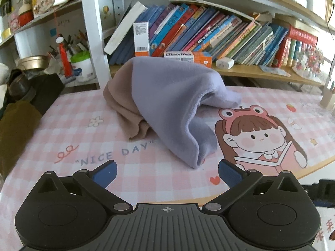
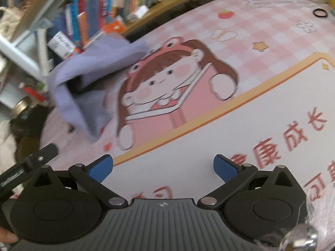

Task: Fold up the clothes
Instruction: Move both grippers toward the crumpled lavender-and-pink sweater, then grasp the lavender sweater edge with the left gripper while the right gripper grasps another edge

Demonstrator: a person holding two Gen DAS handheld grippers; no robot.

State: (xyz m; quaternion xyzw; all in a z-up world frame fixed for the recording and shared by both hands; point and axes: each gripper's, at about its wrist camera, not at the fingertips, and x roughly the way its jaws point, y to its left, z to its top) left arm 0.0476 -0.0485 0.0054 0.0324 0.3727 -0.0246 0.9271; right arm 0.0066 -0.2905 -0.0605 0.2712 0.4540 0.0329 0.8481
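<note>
A lilac cloth [image 1: 171,96] lies in a loose heap on the pink checked table mat [image 1: 83,138], draped over a tan cloth [image 1: 123,108] that shows at its left. My left gripper [image 1: 167,174] is open and empty, just in front of the heap's near tip. In the right wrist view the lilac cloth [image 2: 83,79] lies at the far left, blurred. My right gripper [image 2: 163,167] is open and empty over the white part of the mat [image 2: 230,121], well to the right of the cloth.
A bookshelf [image 1: 209,35] with several leaning books runs behind the table. Jars, a tin and pens [image 1: 69,62] crowd the shelf at left. Dark cloth [image 1: 18,129] hangs off the table's left edge. A black hair band [image 2: 320,13] lies at the far right.
</note>
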